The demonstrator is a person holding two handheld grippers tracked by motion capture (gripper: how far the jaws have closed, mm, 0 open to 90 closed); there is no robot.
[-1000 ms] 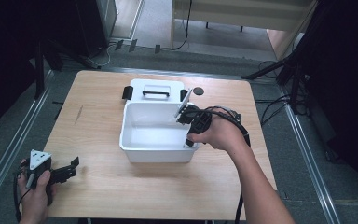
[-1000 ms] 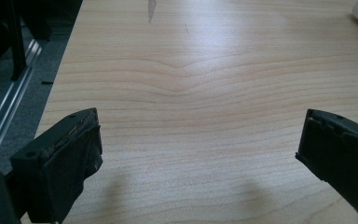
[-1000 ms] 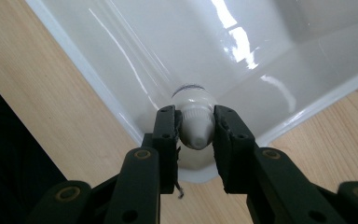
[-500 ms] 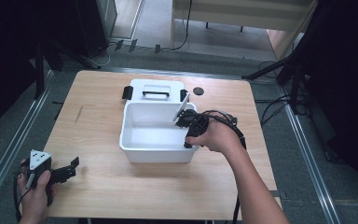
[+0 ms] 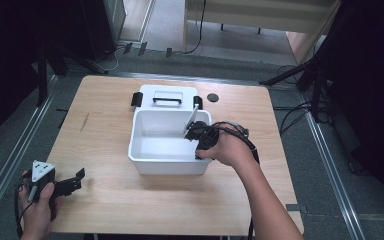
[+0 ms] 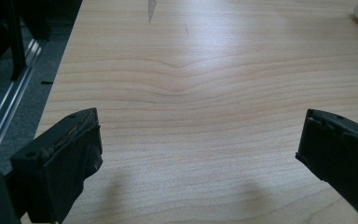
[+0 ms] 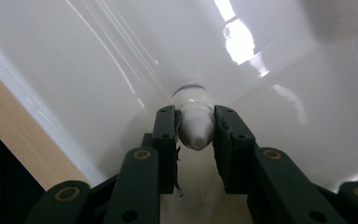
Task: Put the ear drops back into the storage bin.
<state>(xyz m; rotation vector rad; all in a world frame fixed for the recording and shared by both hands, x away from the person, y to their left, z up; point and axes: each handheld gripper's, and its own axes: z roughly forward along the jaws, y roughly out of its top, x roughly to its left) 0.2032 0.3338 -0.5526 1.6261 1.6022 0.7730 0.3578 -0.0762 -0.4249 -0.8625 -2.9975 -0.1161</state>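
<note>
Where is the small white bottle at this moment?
The bottle sits between the right gripper's jaws, inside the white bin, near its right wall.

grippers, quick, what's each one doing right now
Left tool: open, nothing between its jaws, above the wooden table.
Right tool: closed on a small white bottle, inside the white bin.

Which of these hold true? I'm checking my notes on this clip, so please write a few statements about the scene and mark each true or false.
1. The right tongs grip a small white bottle. True.
2. The bottle is over the bare table. False: it is inside the white bin.
3. The left tongs stand open with nothing between them. True.
4. The lid sits on the bin. False: it lies on the table behind it.
</note>
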